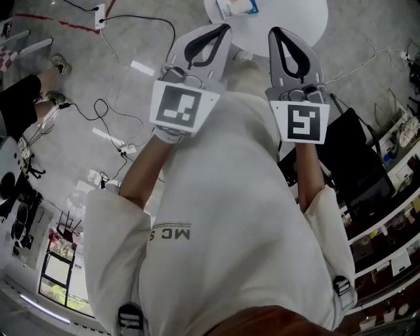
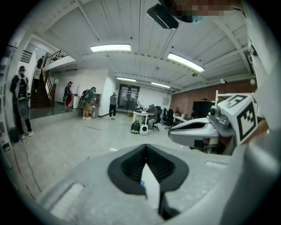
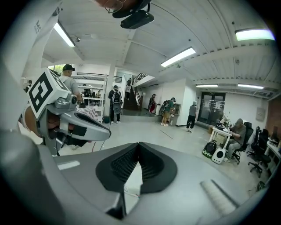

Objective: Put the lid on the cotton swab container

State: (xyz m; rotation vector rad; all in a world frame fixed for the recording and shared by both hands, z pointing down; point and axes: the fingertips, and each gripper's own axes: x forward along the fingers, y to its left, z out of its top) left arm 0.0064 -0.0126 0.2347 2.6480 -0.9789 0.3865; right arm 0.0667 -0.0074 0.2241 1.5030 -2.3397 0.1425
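Head view, task's thing: a small white-and-blue item (image 1: 237,6) lies at the near edge of a round white table (image 1: 295,20). It is cut off by the frame, and I cannot tell whether it is the swab container or its lid.
Item to fingers: it lies beyond both sets of tips, apart from them and a little closer to the left pair.
Left gripper (image 1: 223,27): jaws pressed together at the tips, with nothing held in the dark ribbed hollow behind them.
Right gripper (image 1: 274,30): likewise closed tip to tip and empty.
Pose: both are held up side by side in front of the chest, against the white shirt (image 1: 230,197), pointing away from the body towards the table. The marker cubes (image 1: 178,106) face upward and the forearms are bent up from the elbows.
Floor: pale grey, with black cables (image 1: 111,111) trailing to the left.
Room: people stand far off by a staircase.
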